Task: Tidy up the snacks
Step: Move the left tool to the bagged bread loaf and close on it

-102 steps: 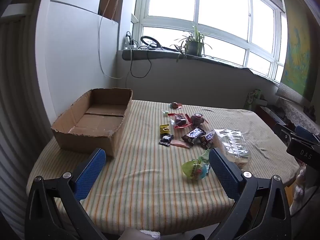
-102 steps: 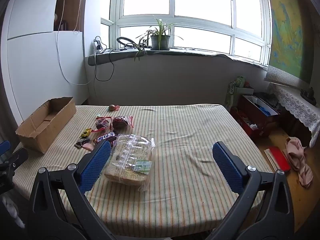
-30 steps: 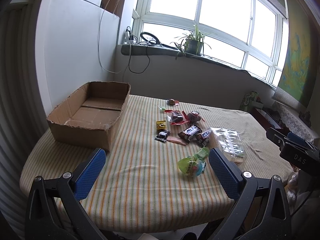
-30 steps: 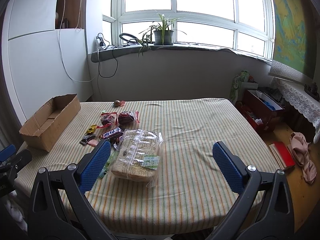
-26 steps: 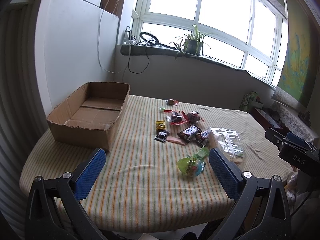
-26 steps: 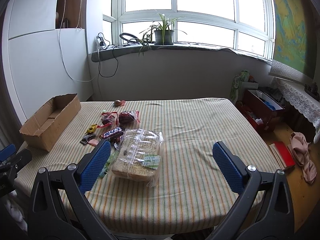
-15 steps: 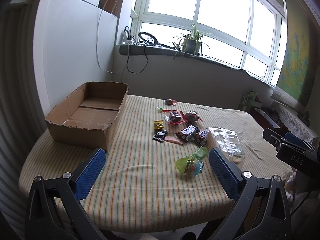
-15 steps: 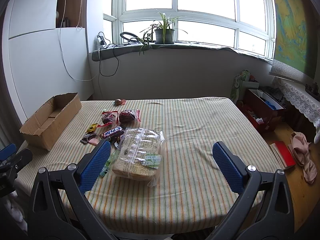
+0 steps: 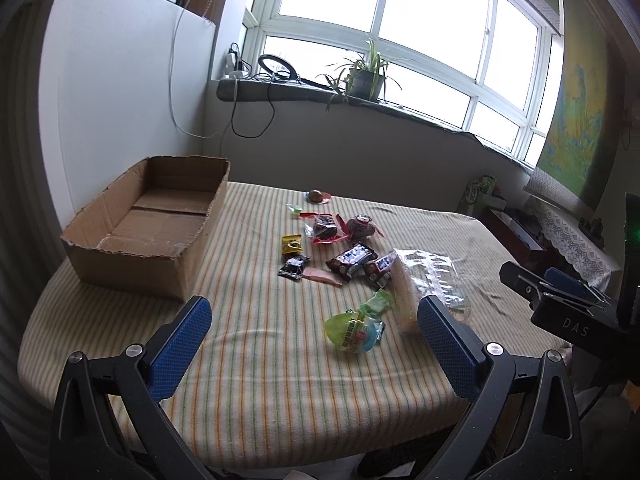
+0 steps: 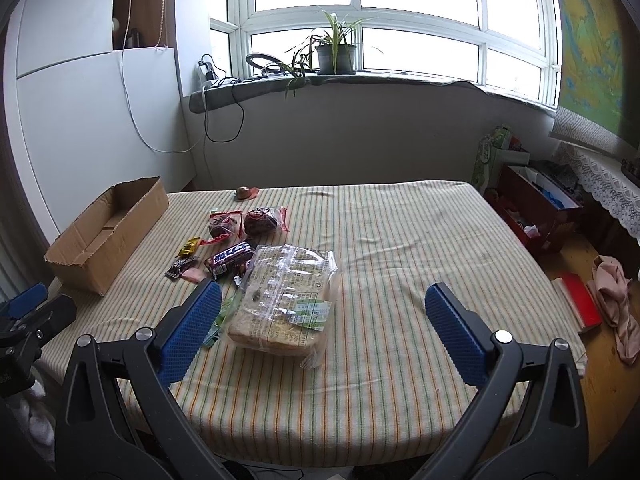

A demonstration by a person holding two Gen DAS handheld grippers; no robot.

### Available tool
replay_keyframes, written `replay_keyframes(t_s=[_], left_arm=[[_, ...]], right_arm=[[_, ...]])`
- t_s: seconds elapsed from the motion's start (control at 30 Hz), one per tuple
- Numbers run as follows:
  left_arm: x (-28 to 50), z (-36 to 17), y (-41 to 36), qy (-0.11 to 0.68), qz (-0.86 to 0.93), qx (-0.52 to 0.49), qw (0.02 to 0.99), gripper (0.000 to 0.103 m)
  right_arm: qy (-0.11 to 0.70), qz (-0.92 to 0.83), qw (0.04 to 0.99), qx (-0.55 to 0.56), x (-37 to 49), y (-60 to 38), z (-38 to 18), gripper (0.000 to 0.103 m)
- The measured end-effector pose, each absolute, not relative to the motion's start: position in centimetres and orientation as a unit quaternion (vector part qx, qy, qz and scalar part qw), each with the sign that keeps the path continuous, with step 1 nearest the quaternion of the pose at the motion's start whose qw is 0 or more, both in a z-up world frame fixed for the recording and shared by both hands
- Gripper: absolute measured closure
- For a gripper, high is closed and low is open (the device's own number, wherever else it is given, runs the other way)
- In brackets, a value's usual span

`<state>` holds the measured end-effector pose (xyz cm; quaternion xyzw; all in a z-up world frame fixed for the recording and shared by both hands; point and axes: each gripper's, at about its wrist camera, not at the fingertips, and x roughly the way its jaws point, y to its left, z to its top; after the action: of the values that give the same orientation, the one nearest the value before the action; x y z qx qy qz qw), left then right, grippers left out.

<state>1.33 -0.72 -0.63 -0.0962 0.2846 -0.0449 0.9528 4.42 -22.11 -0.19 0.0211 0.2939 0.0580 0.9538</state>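
Since the cardboard box sat empty at the table's left and the snacks lay loose mid-table beside the bread bag, I held my left gripper and right gripper wide open, gripping nothing, near the front edge.

bright window above a sill with a potted plant.

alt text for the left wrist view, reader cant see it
An open left gripper hovers at the near edge of a striped table with nothing between its blue pads. Ahead, an empty cardboard box sits left, small wrapped snacks lie scattered mid-table, and a bagged bread loaf sits right.
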Motion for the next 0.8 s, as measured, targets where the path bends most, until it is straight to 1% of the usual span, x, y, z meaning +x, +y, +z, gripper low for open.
replay_keyframes(t_s=[0.13, 0.3, 0.47, 0.53, 0.67, 0.73, 0.77, 0.8], left_arm=[[2.3, -1.1, -1.4, 0.297, -0.064, -0.100, 0.947, 0.002], [3.8, -1.8, -2.1, 0.318, -0.093, -0.117, 0.936, 0.006], [5.5, -2.6, -3.2, 0.342, -0.134, -0.133, 0.921, 0.016], [6.2, -3.0, -3.6, 0.352, -0.150, -0.140, 0.913, 0.022], [7.4, -3.7, -4.5, 0.369, -0.186, -0.154, 0.898, 0.025], [8.1, -4.2, -4.8, 0.382, -0.202, -0.169, 0.886, 0.032], [8.4, -4.4, -5.0, 0.386, -0.208, -0.172, 0.882, 0.035], [8.7, -4.6, -5.2, 0.390, -0.214, -0.174, 0.879, 0.040]], right_arm=[[0.335, 0.095, 0.936, 0.055, 6.1, -23.5, -1.5, 0.000], [0.370, 0.141, 0.913, 0.096, 8.0, -24.8, -3.0, 0.000], [0.398, 0.176, 0.890, 0.132, 9.7, -25.8, -3.8, 0.000], [0.408, 0.192, 0.880, 0.149, 10.3, -26.1, -4.0, 0.000], [0.422, 0.206, 0.868, 0.161, 11.2, -26.2, -4.5, 0.000], [0.431, 0.216, 0.859, 0.171, 11.7, -26.1, -4.9, 0.000], [0.435, 0.218, 0.855, 0.176, 11.9, -26.1, -5.1, 0.002], [0.440, 0.221, 0.851, 0.181, 12.2, -26.1, -5.3, 0.005]])
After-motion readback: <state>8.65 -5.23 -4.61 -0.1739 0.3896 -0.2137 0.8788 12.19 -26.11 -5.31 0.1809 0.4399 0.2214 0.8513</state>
